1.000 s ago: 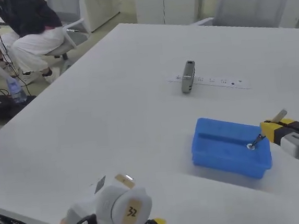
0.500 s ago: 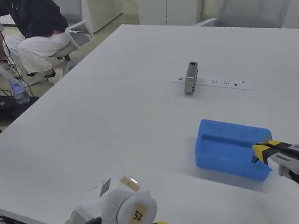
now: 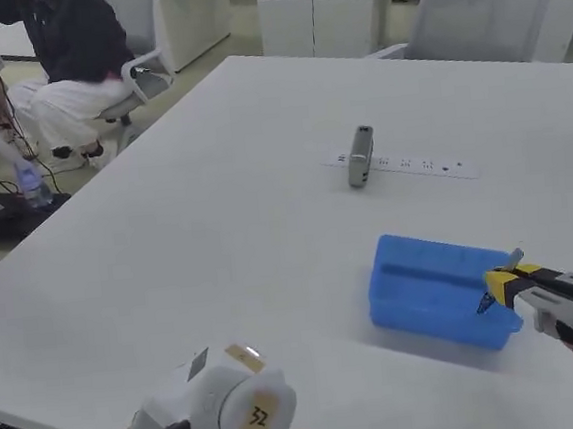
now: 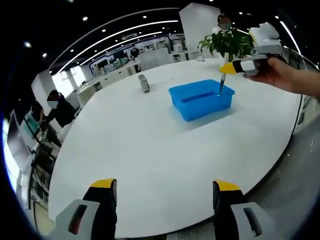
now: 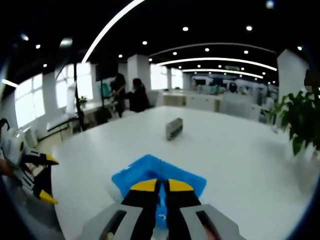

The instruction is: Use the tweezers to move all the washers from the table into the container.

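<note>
The right gripper [image 5: 161,186], its jaws clamped together on the tweezers [image 4: 221,82], points their tips down at a corner of the blue container [image 3: 431,314] on the white table [image 3: 218,231]. The left gripper [image 4: 165,185] hangs near the table's edge, jaws wide apart.

container [image 3: 423,281]: blue, rectangular, open-topped, flat on table [image 3: 219,240] | tweezers [image 4: 220,85]: tips down over container's right end
</note>
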`<state>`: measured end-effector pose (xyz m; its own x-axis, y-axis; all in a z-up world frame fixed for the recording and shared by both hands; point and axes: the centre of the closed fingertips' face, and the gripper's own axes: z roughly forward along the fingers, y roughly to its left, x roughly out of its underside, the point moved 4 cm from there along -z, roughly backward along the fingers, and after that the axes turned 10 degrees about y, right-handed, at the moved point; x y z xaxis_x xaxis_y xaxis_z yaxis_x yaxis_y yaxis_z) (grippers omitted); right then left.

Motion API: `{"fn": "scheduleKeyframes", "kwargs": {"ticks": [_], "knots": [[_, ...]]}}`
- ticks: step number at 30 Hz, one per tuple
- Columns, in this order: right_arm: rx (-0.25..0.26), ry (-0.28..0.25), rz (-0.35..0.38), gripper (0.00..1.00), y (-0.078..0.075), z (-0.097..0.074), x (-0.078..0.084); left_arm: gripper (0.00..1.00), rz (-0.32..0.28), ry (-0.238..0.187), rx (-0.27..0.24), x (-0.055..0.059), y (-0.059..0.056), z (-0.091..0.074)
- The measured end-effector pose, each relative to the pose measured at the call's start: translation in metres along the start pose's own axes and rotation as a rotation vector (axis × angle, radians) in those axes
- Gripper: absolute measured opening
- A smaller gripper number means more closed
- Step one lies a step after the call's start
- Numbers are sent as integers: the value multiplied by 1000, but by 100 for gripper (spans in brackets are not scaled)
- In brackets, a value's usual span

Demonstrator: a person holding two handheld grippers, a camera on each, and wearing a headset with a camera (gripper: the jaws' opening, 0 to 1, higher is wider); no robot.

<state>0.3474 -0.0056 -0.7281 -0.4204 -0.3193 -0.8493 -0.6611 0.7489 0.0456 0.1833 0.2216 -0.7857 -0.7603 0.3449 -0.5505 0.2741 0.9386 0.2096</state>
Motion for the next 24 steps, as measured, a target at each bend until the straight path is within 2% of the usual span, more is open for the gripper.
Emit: {"fn": "scheduleKeyframes", "kwargs": {"ticks": [3, 5, 6, 8, 10, 11, 13, 15, 17, 18, 21, 24], "knots": [[-38, -42, -16, 2, 10, -19, -20, 81, 2, 0, 3, 0, -1, 0], [-71, -55, -20, 2, 17, -29, -27, 81, 1, -1, 4, 0, -1, 0], [-118, -49, -40, 2, 24, -36, -29, 81, -1, -2, 6, 0, -1, 0], [-146, -10, -77, 2, 30, -44, -26, 82, -2, -8, 8, -1, -1, 0], [-157, 57, -146, 2, 34, -49, -19, 82, -4, -7, 10, -1, -1, 0], [-134, 110, -192, 2, 34, -51, -12, 82, -3, -7, 11, -1, -2, 1], [-129, 142, -269, 2, 36, -52, -5, 82, -1, -11, 12, -1, -2, 0], [-153, 208, -307, 2, 41, -52, 9, 83, -4, -14, 13, -1, -2, 0], [-193, 304, -353, 2, 45, -49, 26, 83, -6, -12, 17, -1, -3, -1], [-221, 374, -392, 2, 49, -48, 37, 83, -5, -10, 18, -1, -3, 0], [-232, 448, -542, 2, 54, -41, 52, 82, -9, -5, 18, 0, -2, 0], [-246, 533, -643, 2, 59, -31, 65, 82, -6, 1, 16, 0, -2, 1]]}}
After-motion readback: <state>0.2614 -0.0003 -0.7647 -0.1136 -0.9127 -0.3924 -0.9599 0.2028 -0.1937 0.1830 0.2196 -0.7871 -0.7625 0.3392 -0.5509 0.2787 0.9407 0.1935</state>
